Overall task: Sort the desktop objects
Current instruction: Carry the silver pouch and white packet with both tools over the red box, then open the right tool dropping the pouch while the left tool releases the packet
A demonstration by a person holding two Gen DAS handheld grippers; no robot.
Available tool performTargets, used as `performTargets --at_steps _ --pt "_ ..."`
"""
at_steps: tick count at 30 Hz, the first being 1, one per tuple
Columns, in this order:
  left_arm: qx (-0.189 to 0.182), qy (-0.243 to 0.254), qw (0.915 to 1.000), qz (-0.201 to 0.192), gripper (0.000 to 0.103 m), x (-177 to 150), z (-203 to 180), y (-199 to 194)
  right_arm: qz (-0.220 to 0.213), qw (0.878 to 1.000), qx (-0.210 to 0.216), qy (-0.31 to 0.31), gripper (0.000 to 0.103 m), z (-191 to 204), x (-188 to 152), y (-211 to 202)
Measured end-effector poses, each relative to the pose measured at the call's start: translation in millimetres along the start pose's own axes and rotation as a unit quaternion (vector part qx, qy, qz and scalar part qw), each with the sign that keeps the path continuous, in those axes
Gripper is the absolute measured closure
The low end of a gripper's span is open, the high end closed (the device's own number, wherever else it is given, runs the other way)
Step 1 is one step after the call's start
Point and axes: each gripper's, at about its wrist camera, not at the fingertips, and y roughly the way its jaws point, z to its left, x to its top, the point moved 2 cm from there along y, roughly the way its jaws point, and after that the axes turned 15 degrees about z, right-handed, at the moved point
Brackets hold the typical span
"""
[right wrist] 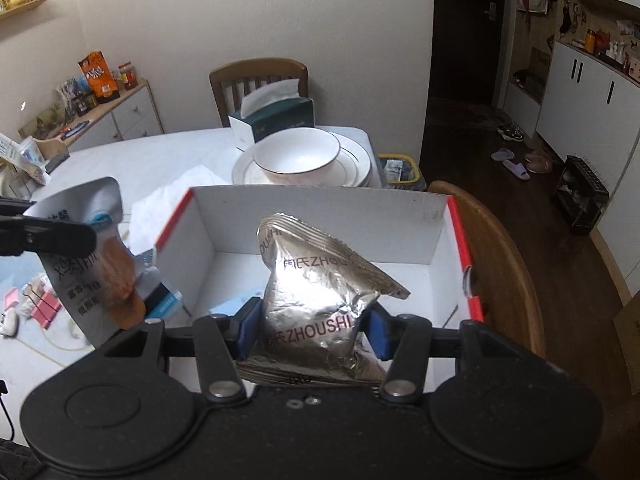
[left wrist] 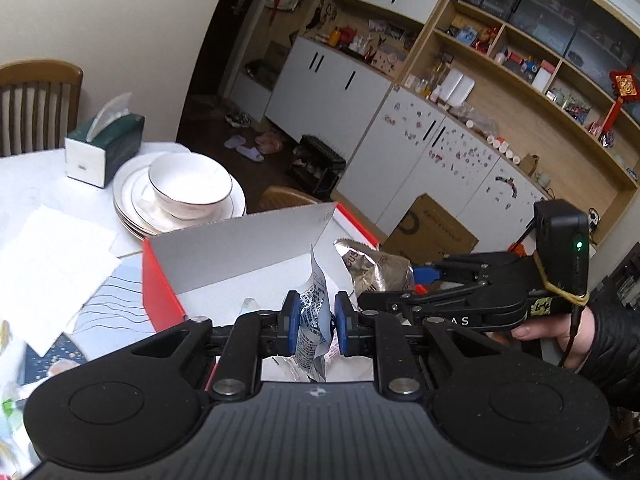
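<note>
My left gripper (left wrist: 316, 322) is shut on a thin white packet with blue print (left wrist: 314, 304), held upright over the near edge of a red box with a white inside (left wrist: 240, 248). In the right wrist view this packet (right wrist: 92, 256) shows a white and orange face at the left, just outside the box's left wall (right wrist: 176, 220). My right gripper (right wrist: 314, 330) is shut on a crumpled silver foil bag marked ZHOUSHI (right wrist: 320, 280), which hangs above the box's open inside. The two grippers are close side by side.
Stacked white plates with a bowl (left wrist: 180, 196) and a green tissue box (left wrist: 108, 148) stand behind the box. White paper sheets (left wrist: 52, 264) lie to its left. Binder clips (right wrist: 44, 304) lie on the table. A wooden chair back (right wrist: 492, 248) curves by the box's right side.
</note>
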Motion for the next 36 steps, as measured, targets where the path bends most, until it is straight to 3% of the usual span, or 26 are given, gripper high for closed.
performTargets --at_steps 14,26,36 --pt "0.016 -0.007 0.9980 0.061 0.086 13.1 11.6 70.8 0.060 0.998 -0.015 -0.007 0.051 -26.3 32.4 55.8" --pt "0.024 -0.012 0.9947 0.100 0.086 7.6 21.0 99.7 0.104 0.994 -0.022 -0.022 0.051 -19.4 54.2 100.6" --pt "0.074 0.050 0.9862 0.140 0.086 7.0 6.5 112.7 0.131 0.991 -0.019 -0.027 0.051 -15.1 58.8 115.0"
